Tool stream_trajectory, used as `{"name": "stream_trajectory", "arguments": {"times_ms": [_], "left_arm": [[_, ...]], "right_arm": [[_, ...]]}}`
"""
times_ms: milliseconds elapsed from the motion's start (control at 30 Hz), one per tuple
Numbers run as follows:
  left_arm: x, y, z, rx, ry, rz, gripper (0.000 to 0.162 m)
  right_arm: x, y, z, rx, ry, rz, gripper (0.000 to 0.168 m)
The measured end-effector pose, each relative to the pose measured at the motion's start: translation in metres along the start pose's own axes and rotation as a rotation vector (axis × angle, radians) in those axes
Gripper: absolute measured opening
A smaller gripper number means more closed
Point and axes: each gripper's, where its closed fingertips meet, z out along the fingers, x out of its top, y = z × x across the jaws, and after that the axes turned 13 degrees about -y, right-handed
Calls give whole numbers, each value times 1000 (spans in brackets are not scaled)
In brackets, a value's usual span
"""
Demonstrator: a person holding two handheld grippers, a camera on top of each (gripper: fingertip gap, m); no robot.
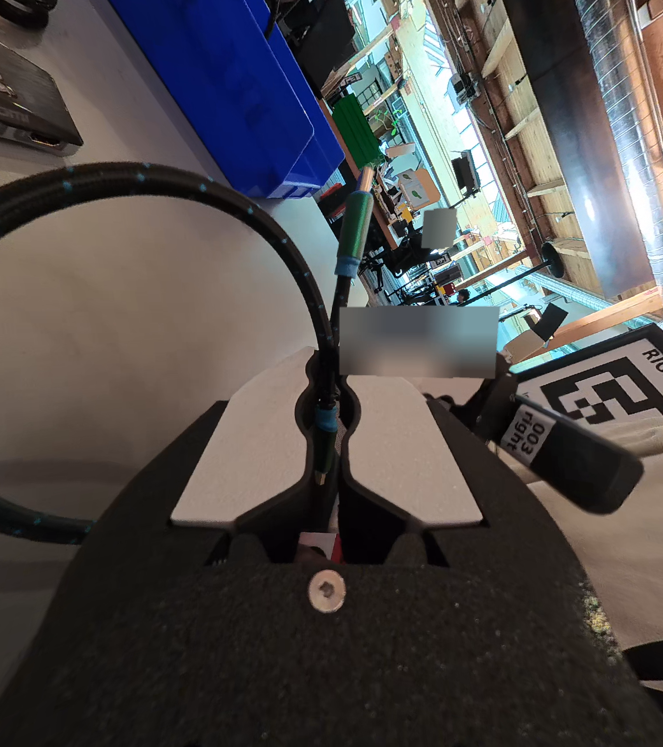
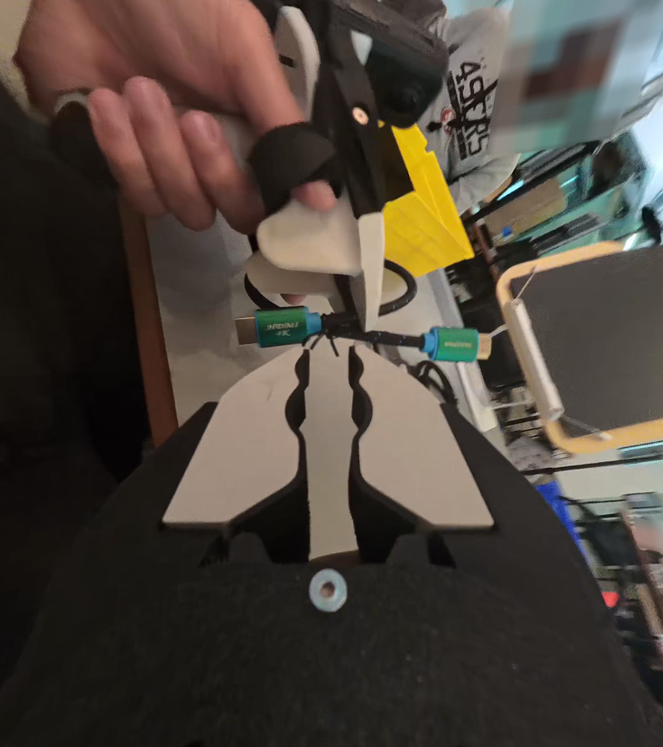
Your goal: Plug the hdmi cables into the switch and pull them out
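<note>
Lettered green HDMI plug (image 1: 325, 452) clamped in left tool (image 1: 328, 388).

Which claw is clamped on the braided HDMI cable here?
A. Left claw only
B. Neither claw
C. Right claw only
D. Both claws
A: the left claw is closed on the braided cable near its two green plugs, while the right claw stands open just short of them with nothing between its fingers.

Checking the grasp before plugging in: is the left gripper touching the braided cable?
Touching: the left wrist view shows the left gripper jaws clamped on the braided cable.
</note>
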Motion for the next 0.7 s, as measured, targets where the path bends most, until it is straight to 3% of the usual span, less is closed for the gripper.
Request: {"name": "stream_trajectory", "arguments": {"times_ms": [233,700], "left_arm": [[-4,-1,4,-62,-19,-88,6],[-7,-1,7,-46,-36,-71,6]], "right_arm": [[0,-9,8,-122,-50,-241,14],[1,-2,8,-141,-51,-194,2]]}}
